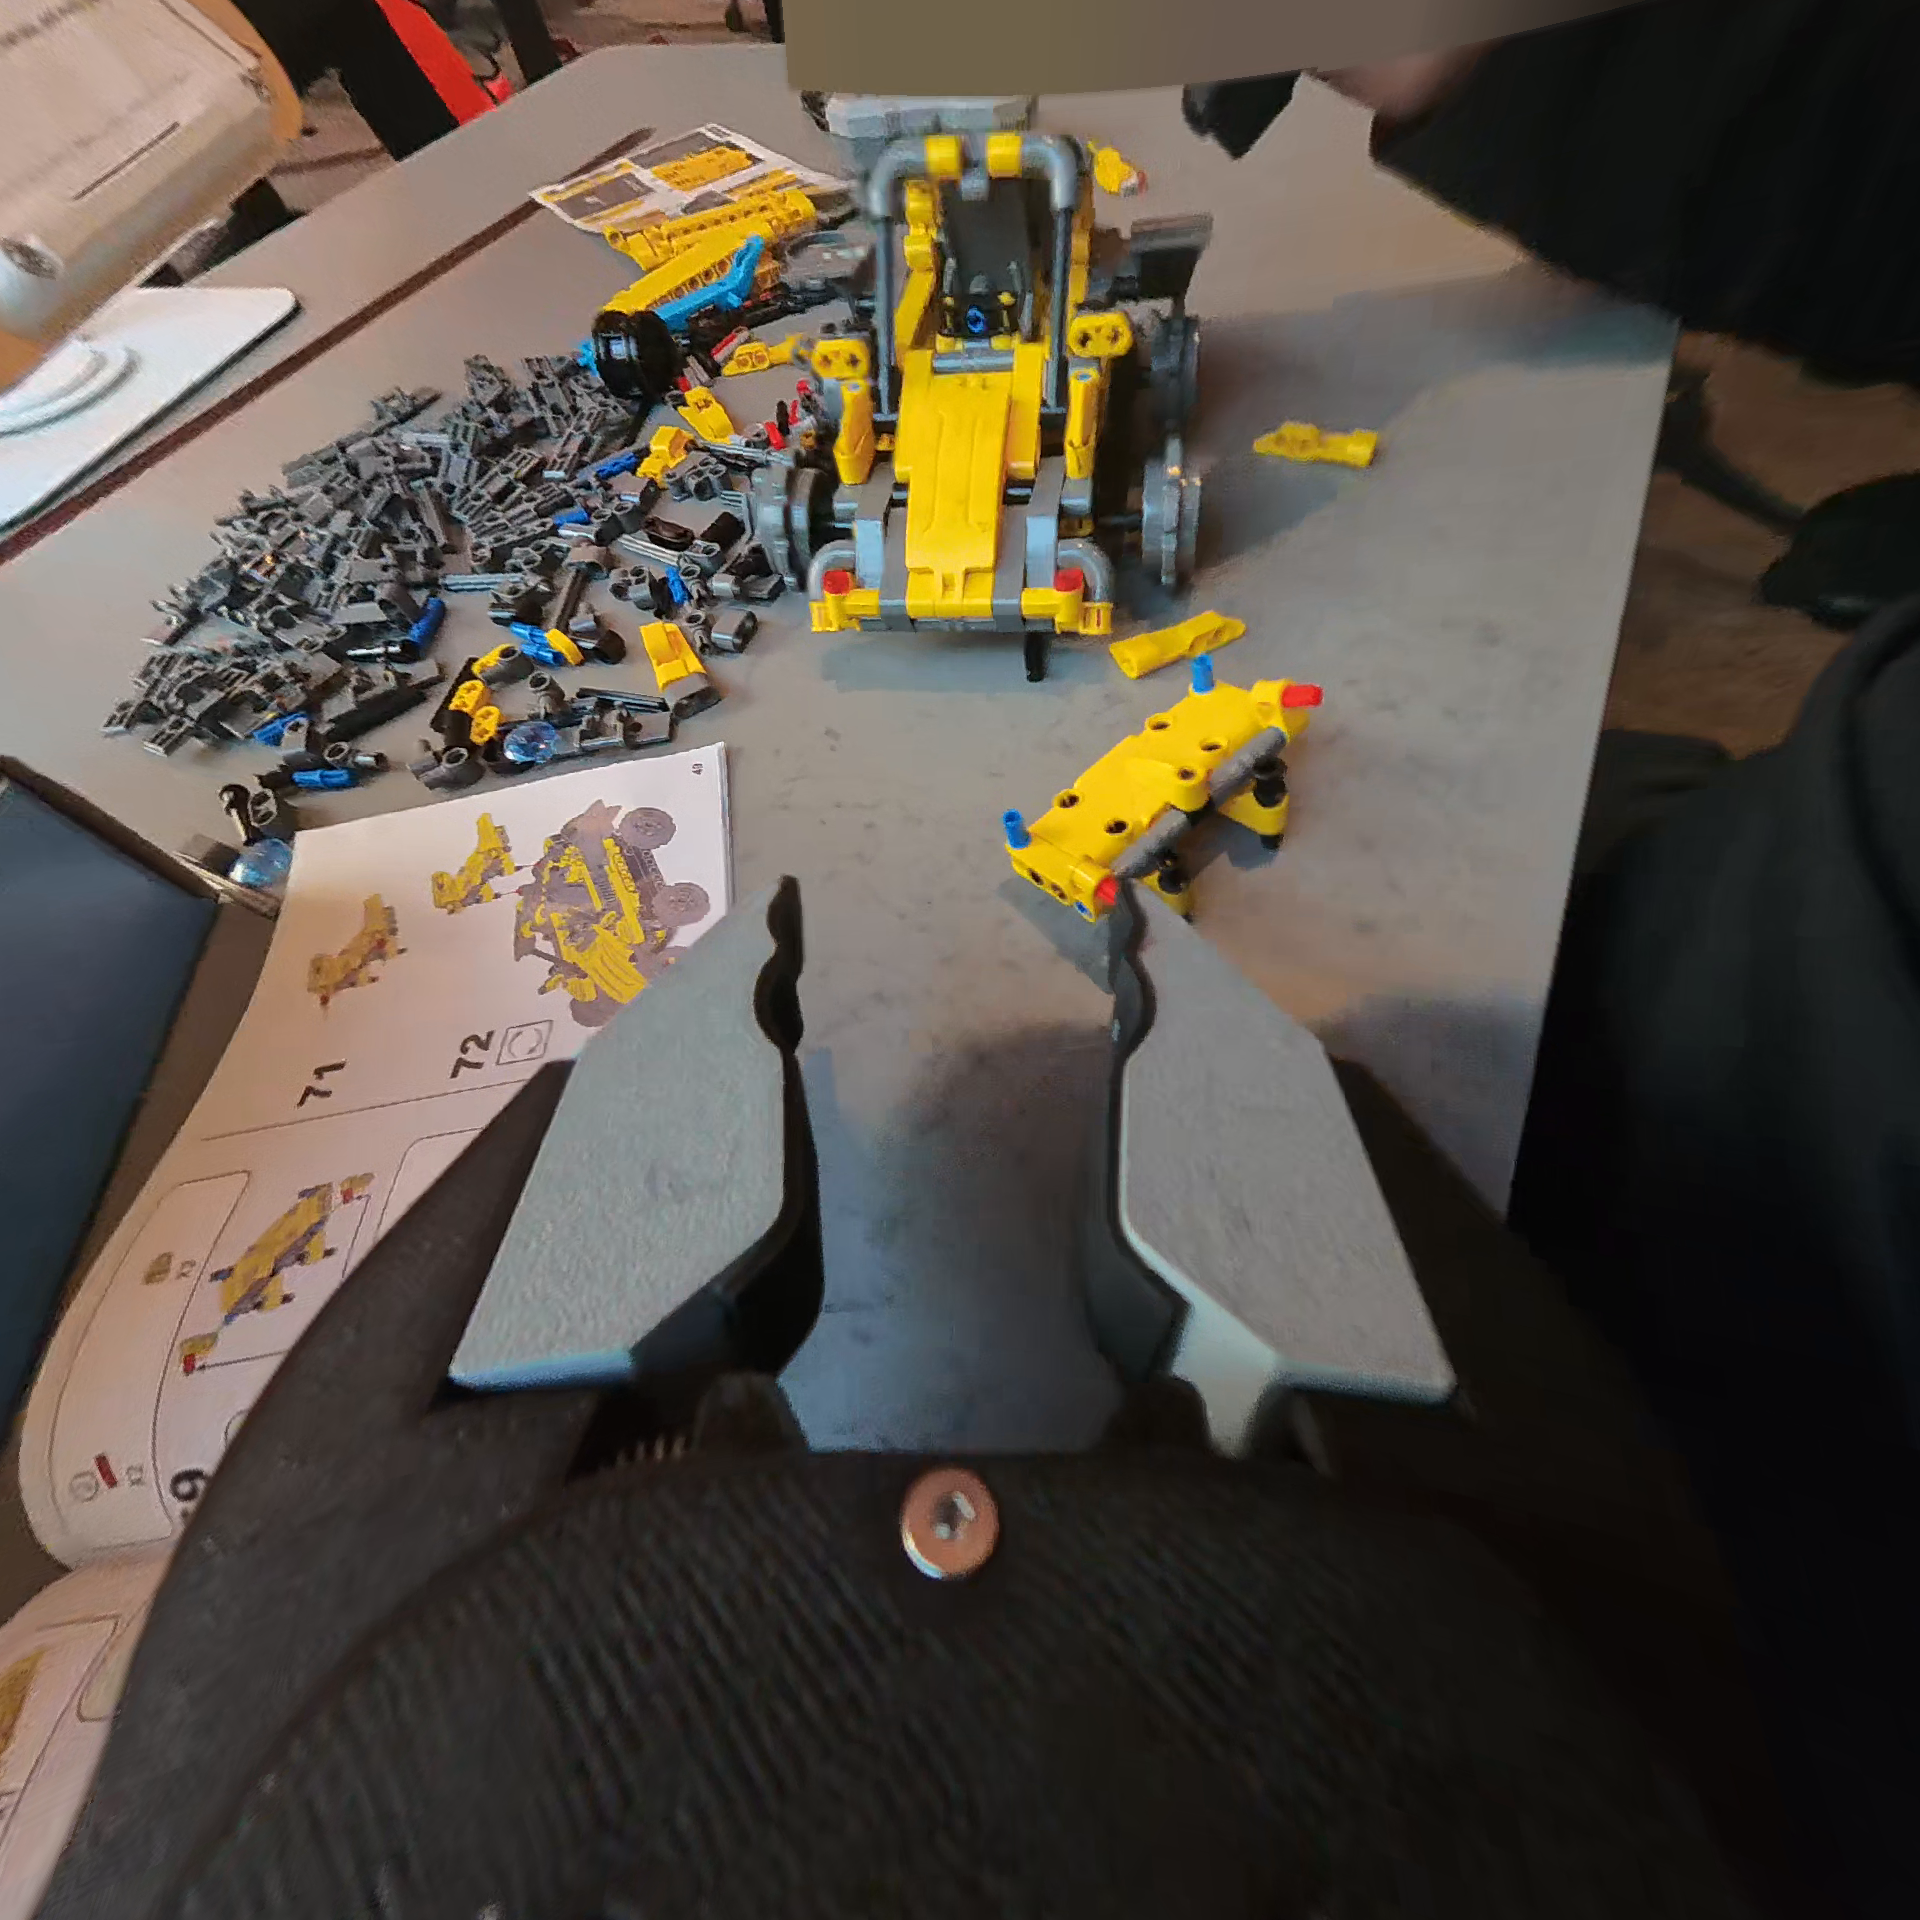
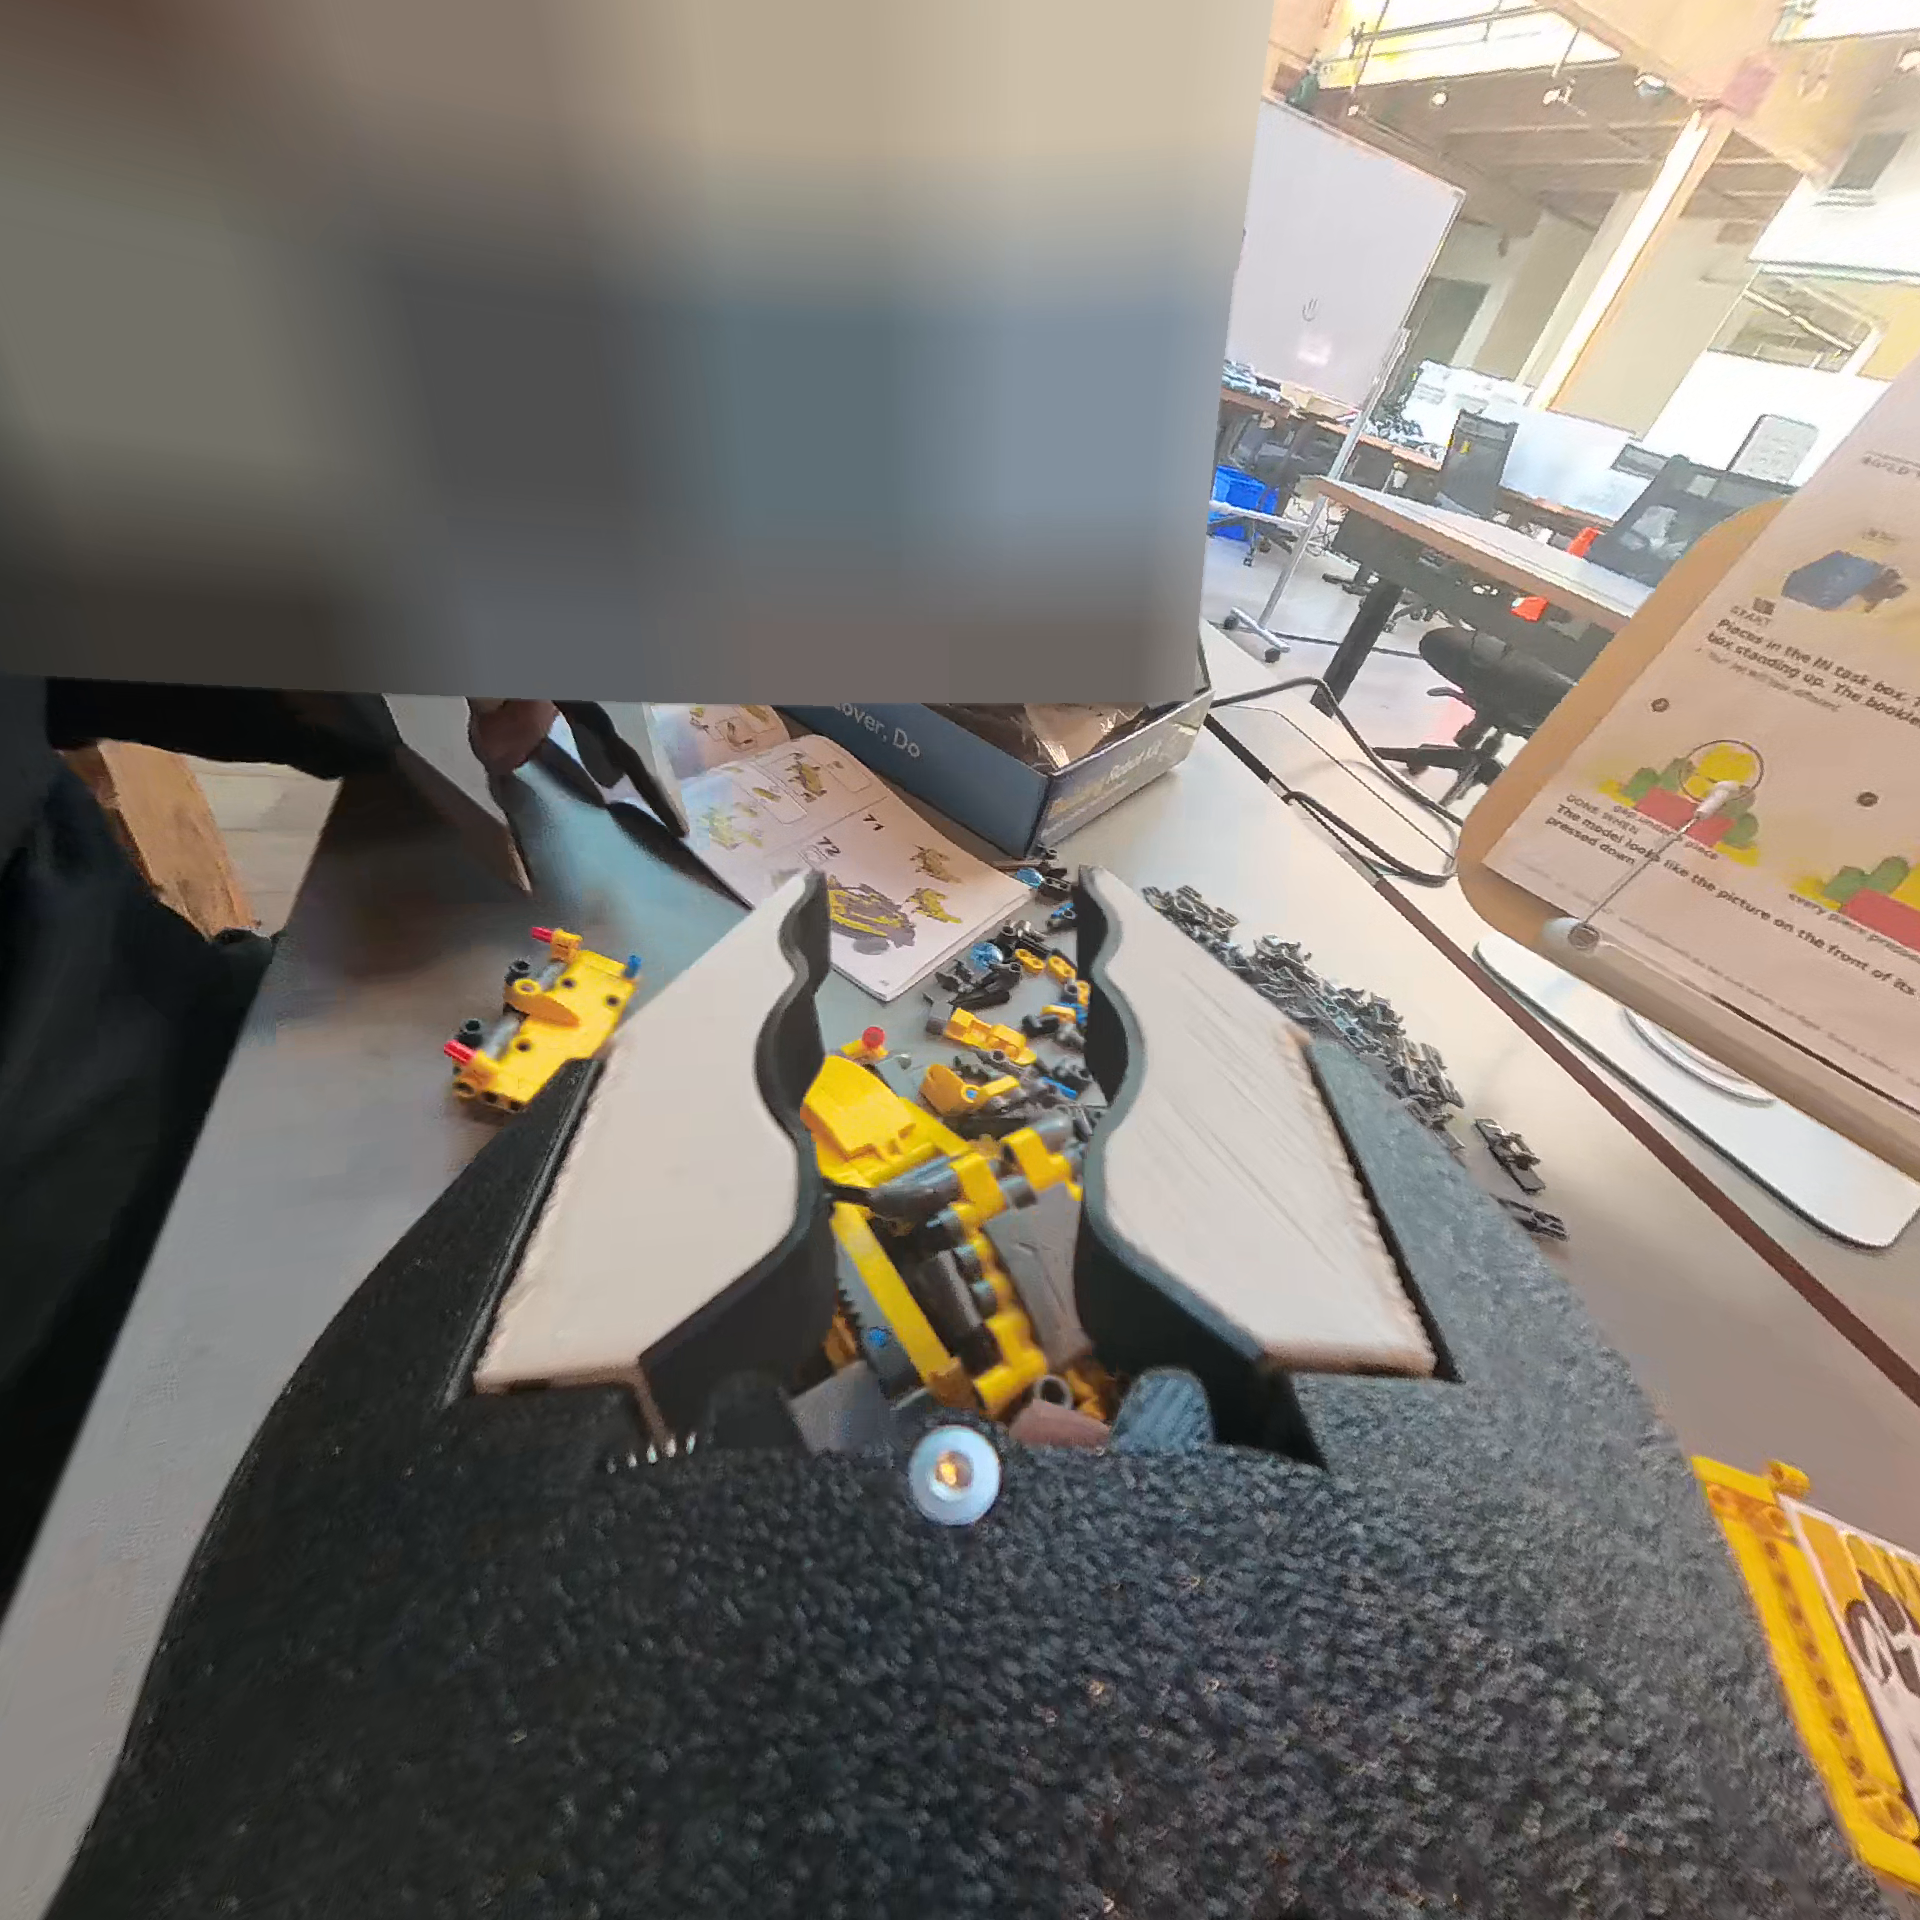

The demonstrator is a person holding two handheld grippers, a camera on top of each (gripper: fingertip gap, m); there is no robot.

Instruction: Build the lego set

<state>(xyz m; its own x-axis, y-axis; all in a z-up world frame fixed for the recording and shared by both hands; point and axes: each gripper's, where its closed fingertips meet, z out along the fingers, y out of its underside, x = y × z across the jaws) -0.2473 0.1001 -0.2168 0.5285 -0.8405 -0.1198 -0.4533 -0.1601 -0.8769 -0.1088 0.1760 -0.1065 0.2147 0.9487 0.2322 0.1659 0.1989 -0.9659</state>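
Fingers of the left gripper (image 1: 961,914) stand spread apart at the centre of the left wrist view, with only bare grey worktop (image 1: 1455,582) between them; the right fingertip sits just beside a small yellow brick assembly (image 1: 1153,805) with red and blue pins, which lies right of centre, though whether they touch cannot be told; further up the frame, at centre top, stands a yellow and grey toy vehicle (image 1: 977,436), upright on the worktop; to its left, across the upper left, spreads a heap of loose dark grey, blue and yellow pieces (image 1: 395,582); an open instruction booklet (image 1: 436,987) lies at the left edge, partly under the left finger; two single yellow pieces lie apart to the right of the vehicle; a dark sleeve fills the upper right corner; in the right wrist view the right gripper (image 2: 951,894) has its fingers parted as well, hovering over the same toy vehicle (image 2: 935,1195), which shows in the gap between them, and contact cannot be judged; the small yellow assembly (image 2: 545,1013) lies at left of centre; the booklet (image 2: 831,831) and a dark blue box (image 2: 1039,779) sit above the fingertips; a printed sheet on a stand (image 2: 1714,790) fills the right edge.
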